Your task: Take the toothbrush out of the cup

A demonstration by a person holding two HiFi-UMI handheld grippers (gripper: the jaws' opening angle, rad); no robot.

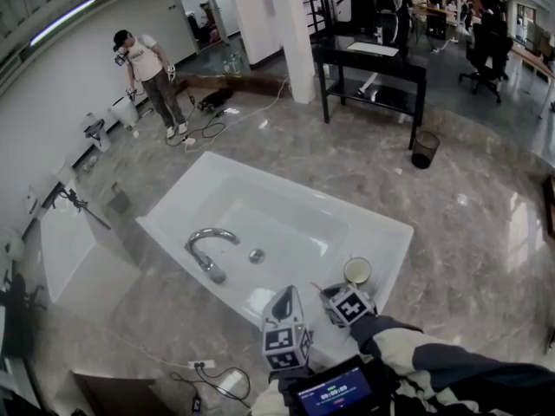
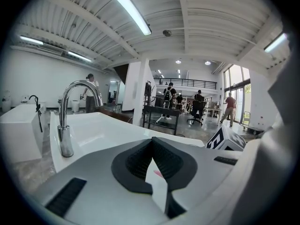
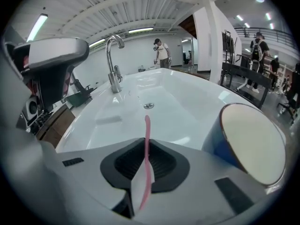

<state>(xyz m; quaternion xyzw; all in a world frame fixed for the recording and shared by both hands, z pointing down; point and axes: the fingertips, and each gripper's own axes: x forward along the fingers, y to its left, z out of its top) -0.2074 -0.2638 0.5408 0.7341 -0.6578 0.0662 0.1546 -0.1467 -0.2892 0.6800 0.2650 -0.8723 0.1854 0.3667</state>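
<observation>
The right gripper (image 3: 146, 142) has its jaws narrowed onto the pink toothbrush (image 3: 147, 125), which points to twelve o'clock over the sink (image 3: 187, 102) basin, clear of the cup (image 3: 251, 144) just beside it at three o'clock. The left gripper (image 2: 152, 142) is closed on nothing, with the faucet (image 2: 65, 125) at its nine o'clock.

Bright, even indoor light. Long ceiling lamps (image 2: 132, 11) and tall windows (image 2: 236, 93) light the room. In the head view the polished floor (image 1: 486, 206) carries pale glare patches, and the white sink (image 1: 286, 206) looks almost washed out, with only faint, soft shadows. Straight lines bow towards the edges. Both gripper views are round fisheye pictures with black corners and strong bulging. The toothbrush (image 3: 147, 144) near the lens is slightly soft. The chrome tap (image 2: 70, 116) shows bright reflections.
</observation>
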